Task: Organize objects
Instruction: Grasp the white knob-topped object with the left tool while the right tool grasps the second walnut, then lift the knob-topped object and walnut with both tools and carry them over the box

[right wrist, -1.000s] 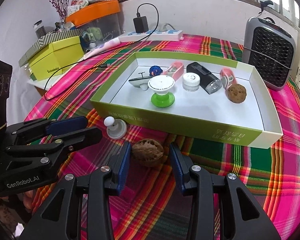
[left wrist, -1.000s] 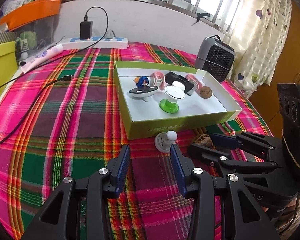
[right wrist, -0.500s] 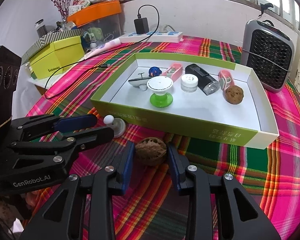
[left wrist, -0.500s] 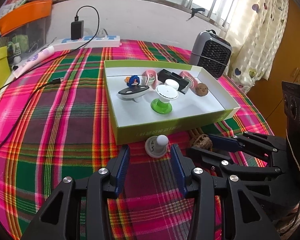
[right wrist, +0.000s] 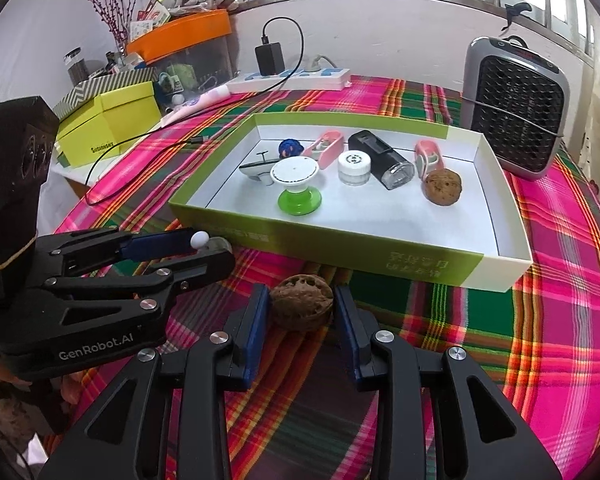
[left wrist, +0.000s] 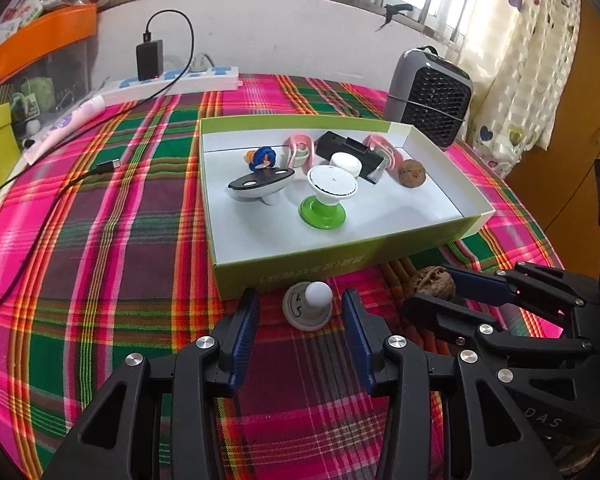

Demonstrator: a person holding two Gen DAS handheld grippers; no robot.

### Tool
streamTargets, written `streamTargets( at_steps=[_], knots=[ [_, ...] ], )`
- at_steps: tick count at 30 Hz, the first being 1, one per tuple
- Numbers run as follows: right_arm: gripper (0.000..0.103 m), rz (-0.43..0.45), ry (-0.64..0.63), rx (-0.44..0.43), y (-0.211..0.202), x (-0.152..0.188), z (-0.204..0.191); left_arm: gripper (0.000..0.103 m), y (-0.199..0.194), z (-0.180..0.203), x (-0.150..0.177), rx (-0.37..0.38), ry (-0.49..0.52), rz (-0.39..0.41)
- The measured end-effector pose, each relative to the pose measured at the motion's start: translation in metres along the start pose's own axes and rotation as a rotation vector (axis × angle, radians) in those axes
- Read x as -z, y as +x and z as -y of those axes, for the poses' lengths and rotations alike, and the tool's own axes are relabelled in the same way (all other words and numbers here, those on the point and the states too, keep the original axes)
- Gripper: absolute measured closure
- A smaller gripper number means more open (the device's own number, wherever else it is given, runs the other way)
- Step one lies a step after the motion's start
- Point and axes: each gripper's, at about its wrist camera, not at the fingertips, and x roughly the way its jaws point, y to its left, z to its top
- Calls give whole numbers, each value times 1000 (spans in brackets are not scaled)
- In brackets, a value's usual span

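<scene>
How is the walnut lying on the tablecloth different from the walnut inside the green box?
The walnut on the tablecloth sits outside the green box, between the blue pads of the right gripper; the walnut in the box lies free on the white floor. The outer one looks paler with an open hollow on top; the boxed one looks darker and rounder. Both are brown and wrinkled.

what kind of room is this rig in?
Likely a home living space, not a lab: a plaid tablecloth, heart-print curtains at a barred window, and a small space heater on the table.
</scene>
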Motion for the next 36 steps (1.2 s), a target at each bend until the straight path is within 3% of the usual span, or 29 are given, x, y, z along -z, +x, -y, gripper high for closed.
streamTargets(
  at_steps=[5,11,19,36],
  knots=[
    [69,3,2,-5,-1,1,1,63,1,1,0,-16,-4,3],
    [69,5,7,-8,-2,2,3,74,1,-2,-1,-29,-17,5],
    [69,4,8,-10,-1,3,4,80,1,-4,-1,-33,-20,5],
    [69,4,11,-8,-2,4,3,80,-1,-5,0,-34,-23,12]
  ],
)
